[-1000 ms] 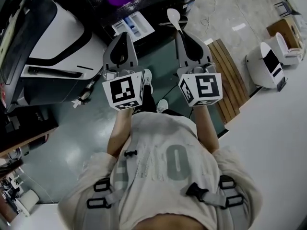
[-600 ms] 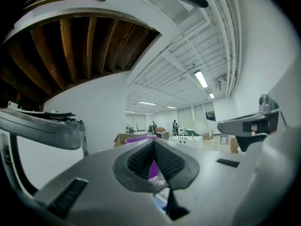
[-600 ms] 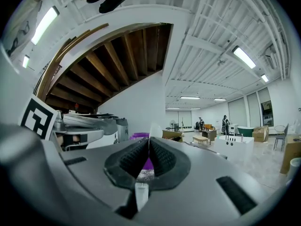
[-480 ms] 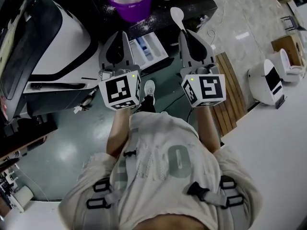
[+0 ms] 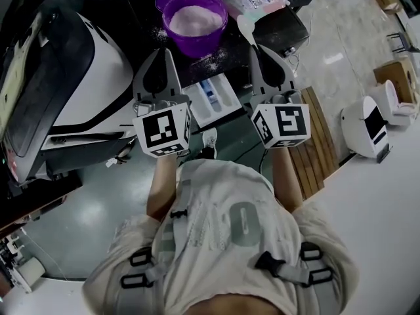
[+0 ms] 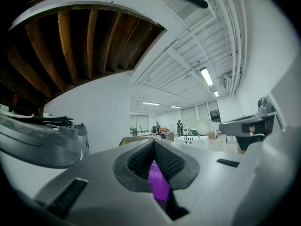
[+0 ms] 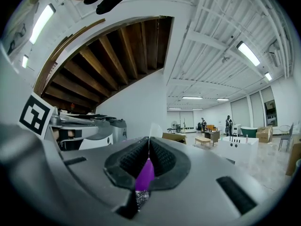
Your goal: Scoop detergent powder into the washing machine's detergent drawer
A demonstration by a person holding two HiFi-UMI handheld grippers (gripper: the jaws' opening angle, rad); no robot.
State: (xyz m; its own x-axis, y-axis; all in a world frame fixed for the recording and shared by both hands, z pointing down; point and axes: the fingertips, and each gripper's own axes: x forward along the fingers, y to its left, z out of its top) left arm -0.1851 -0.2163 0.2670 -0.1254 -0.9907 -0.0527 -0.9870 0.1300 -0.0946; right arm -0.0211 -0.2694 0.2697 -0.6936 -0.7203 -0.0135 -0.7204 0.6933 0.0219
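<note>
You wear a pale short-sleeved T-shirt [image 5: 220, 192] with large faded figures printed on it. Grey harness straps [image 5: 172, 218] with black buckles [image 5: 267, 260] run over it.

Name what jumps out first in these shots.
The round purple plastic tub full of white powder, at the top centre of the head view, grabs the eye. Just right of it, the right gripper is shut on a white plastic spoon. Below the tub, the white compartmented detergent drawer sits open.
</note>
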